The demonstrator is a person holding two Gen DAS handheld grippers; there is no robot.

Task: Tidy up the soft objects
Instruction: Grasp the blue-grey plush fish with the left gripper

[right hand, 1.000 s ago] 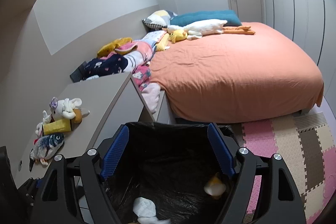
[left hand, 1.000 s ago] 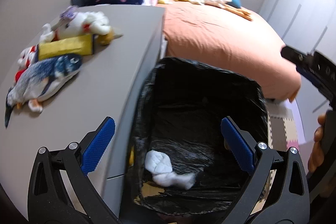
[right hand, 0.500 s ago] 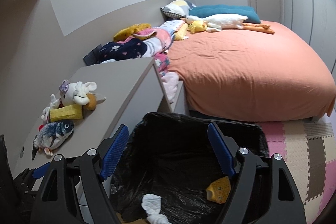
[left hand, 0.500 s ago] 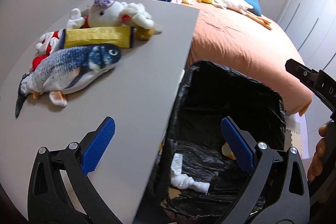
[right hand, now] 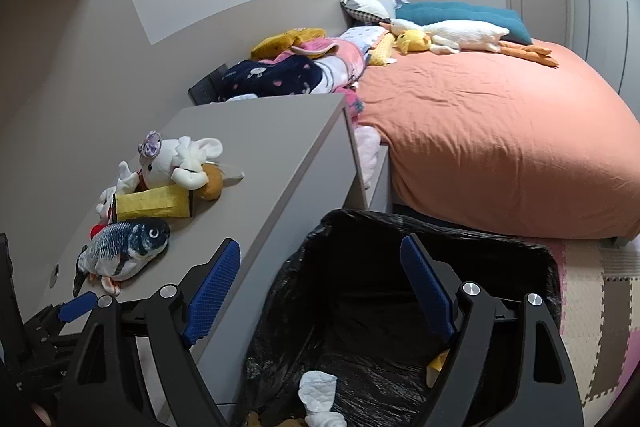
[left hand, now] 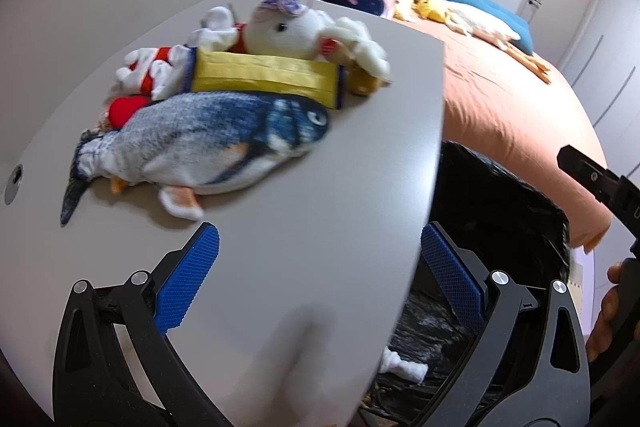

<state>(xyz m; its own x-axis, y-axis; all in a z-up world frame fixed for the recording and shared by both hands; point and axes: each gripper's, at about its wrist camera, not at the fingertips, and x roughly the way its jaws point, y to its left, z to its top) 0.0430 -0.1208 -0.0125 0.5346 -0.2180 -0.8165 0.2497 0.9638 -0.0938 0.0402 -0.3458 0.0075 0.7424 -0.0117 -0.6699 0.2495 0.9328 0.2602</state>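
The left claw [left hand: 316, 267] hangs over the near end of the grey counter [left hand: 304, 227], its blue pads spread wide with only bare counter top between them. The right claw [right hand: 320, 291] is also wide apart and holds nothing; its jaws have just been opening further. It sits above the black-lined bin [right hand: 400, 227], one pad over the counter's edge and the other over the bin's mouth.

Taking the counter as the landmark: a plush fish [left hand: 208, 143], blue-grey with a white belly, lies on its top, nearest the left claw but apart from it. Just behind the fish, touching it, lies a yellow fabric pouch [left hand: 264, 77]. Behind that sits a white plush rabbit [left hand: 296, 31] with a purple bow, and a small red-and-white plush [left hand: 148, 71] lies beside the pouch towards the wall.

The bin stands on the floor against the counter's front side. Inside it, at the bottom, lie a white rolled sock [right hand: 318, 393] and a yellow item [right hand: 438, 363], mostly hidden by the right claw's finger.

Beyond the counter's far end is a bed [right hand: 500, 131] with an orange cover; folded clothes, pillows and a long white plush goose [right hand: 460, 31] lie at its head.
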